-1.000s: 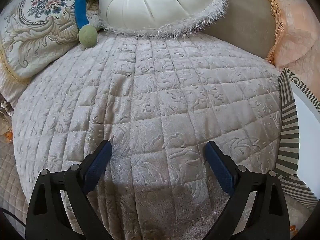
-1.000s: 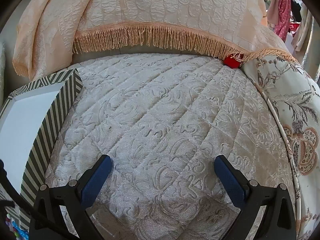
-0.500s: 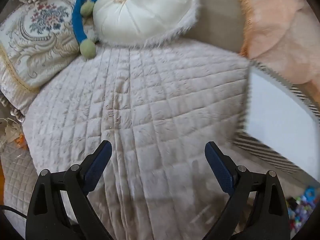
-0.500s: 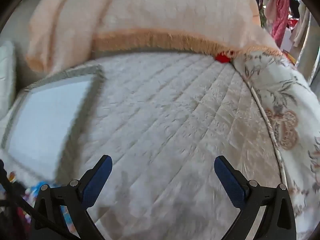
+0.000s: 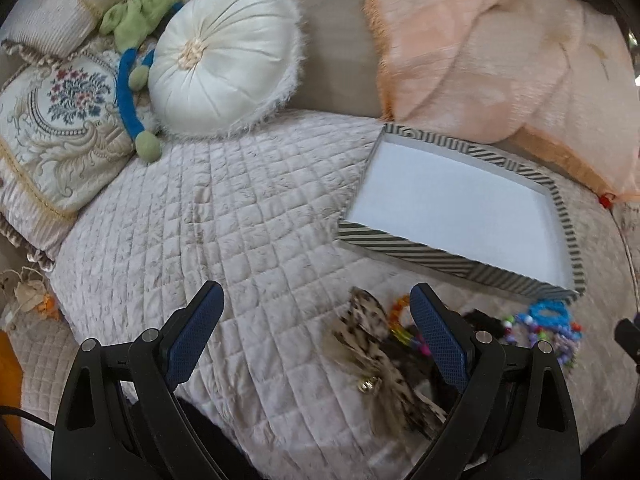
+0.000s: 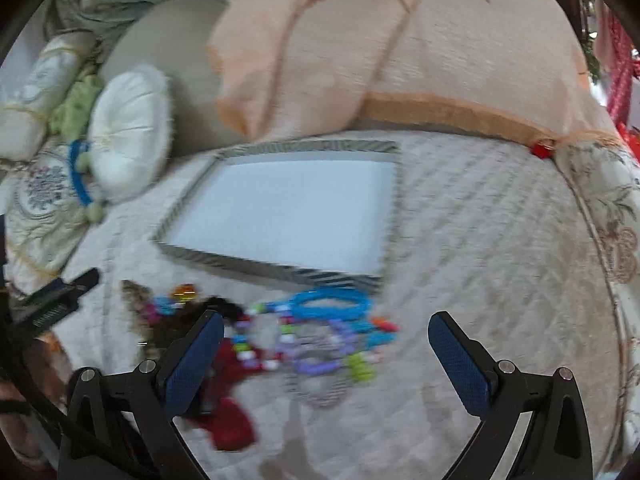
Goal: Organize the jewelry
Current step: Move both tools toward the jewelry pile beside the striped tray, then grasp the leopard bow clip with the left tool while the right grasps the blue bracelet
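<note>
A striped tray point(image 5: 404, 242) with a white inside lies on the quilted sofa seat; it also shows in the right wrist view point(image 6: 280, 270). In front of it lies a heap of jewelry: a blue bracelet point(image 6: 328, 306), coloured bead strands point(image 6: 316, 356), a dark red cloth piece point(image 6: 230, 420) and a speckled feathery piece point(image 5: 372, 344). My left gripper point(image 5: 316, 340) is open and empty above the seat, left of the heap. My right gripper point(image 6: 324, 364) is open and empty, hovering over the beads.
A round white cushion point(image 5: 224, 64), an embroidered pillow point(image 5: 52, 128) and a green and blue plush toy point(image 5: 136, 80) sit at the back left. A peach fringed throw point(image 5: 500, 52) covers the backrest. A floral cushion point(image 6: 608, 216) lies at the right.
Both grippers have pulled back and up. The whole tray and the jewelry heap have come into view. Both grippers stay open.
</note>
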Demonstrator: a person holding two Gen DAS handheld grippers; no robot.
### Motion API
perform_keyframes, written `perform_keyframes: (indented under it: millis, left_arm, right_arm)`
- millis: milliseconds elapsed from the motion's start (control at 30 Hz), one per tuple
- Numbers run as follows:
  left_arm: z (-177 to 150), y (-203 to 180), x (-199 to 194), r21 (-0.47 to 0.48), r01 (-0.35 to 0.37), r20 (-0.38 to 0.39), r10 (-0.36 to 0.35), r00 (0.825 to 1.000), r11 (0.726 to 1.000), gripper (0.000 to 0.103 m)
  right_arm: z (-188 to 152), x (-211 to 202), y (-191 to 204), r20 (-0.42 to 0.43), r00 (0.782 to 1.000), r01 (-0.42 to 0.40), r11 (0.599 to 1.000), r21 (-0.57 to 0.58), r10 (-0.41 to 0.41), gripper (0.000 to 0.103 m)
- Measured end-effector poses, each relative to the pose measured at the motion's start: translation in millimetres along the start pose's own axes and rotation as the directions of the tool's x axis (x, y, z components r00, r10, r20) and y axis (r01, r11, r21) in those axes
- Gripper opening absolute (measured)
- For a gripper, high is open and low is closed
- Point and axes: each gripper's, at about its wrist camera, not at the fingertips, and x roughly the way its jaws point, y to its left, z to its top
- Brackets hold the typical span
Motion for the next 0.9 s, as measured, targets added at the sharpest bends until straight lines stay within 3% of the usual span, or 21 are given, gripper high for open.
perform_keyframes:
  millis: [200,900]
  left_arm:
    - [-11,-22,-18,0.060,0.009,0.034,-0.011,0.999,0.998,0.094]
    - [-17,-44,-16,0.037,0.049,0.033,-0.050,0.998,0.998,0.094]
  right_arm:
    - [-6,-14,34,0.051,0.999,0.019,0.999,-0.041,-0.017,0.102]
    - [-14,-18,44,0.037,0.998,0.057,0.997,-0.059,-0.055,0.102]
